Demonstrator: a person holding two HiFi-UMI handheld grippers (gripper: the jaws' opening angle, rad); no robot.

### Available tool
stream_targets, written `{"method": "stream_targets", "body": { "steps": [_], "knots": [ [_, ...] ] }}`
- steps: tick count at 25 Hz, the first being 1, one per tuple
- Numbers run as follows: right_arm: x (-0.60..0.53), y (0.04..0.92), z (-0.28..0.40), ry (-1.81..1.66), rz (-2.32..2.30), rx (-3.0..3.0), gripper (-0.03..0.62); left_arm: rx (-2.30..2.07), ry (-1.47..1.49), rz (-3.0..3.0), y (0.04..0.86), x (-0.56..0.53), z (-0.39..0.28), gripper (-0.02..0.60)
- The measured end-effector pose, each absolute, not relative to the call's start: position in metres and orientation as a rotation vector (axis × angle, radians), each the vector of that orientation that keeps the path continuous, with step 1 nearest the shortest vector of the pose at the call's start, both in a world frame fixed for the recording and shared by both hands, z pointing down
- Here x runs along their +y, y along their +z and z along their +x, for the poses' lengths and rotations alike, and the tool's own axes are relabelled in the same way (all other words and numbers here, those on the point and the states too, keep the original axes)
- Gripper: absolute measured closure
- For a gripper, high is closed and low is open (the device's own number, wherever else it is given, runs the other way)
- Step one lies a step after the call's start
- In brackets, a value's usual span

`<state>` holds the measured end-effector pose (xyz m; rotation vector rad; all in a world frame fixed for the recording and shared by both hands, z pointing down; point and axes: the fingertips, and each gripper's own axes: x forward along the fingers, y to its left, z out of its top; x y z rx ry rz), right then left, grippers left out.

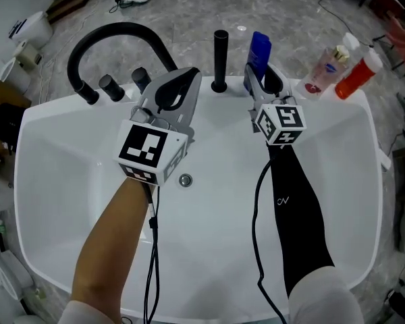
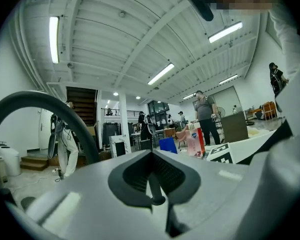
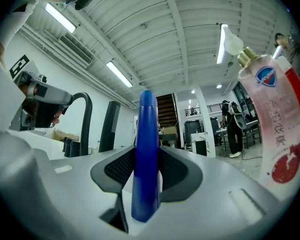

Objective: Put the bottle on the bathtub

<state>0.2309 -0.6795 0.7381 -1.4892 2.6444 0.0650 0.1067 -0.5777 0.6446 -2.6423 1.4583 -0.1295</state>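
Observation:
A blue bottle (image 1: 259, 51) stands upright at the back rim of the white bathtub (image 1: 54, 110), just right of a black post (image 1: 220, 59). My right gripper (image 1: 262, 77) is shut on the bottle's lower part. In the right gripper view the blue bottle (image 3: 146, 149) rises between the jaws. Whether its base rests on the rim is hidden. My left gripper (image 1: 175, 90) hovers over the tub near the back rim, left of the post. It is shut, and nothing shows between its pads in the left gripper view (image 2: 152, 176).
A black arched faucet (image 1: 115, 36) and two black knobs (image 1: 111, 86) sit at the back left rim. A pink pump bottle (image 1: 327, 69) and a red bottle (image 1: 358, 73) stand at the back right corner. The drain (image 1: 185, 179) lies mid-tub. Cables trail from both grippers.

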Motion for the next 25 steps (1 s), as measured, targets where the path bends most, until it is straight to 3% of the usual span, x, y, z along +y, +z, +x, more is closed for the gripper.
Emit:
{"method": "stream_targets", "body": {
  "steps": [10,13,16,25],
  "knots": [
    [-0.675,0.747,0.234,0.028,-1.522,2.628,0.397,1.445,-0.151,-2.671,0.659,-0.578,0.103,0.580],
    [-0.671,0.750,0.226,0.036,-1.510,2.670,0.270,1.431,-0.150,-2.663,0.654,-0.578,0.102,0.580],
    [-0.667,0.756,0.231,0.003,-1.536,2.664,0.226,1.420,-0.153,-2.666,0.652,-0.577,0.105,0.580],
    [-0.598,0.707,0.259,-0.053,-1.579,2.691,0.226,1.358,-0.200,-2.662,0.611,-0.546,0.118,0.580]
  ]
}}
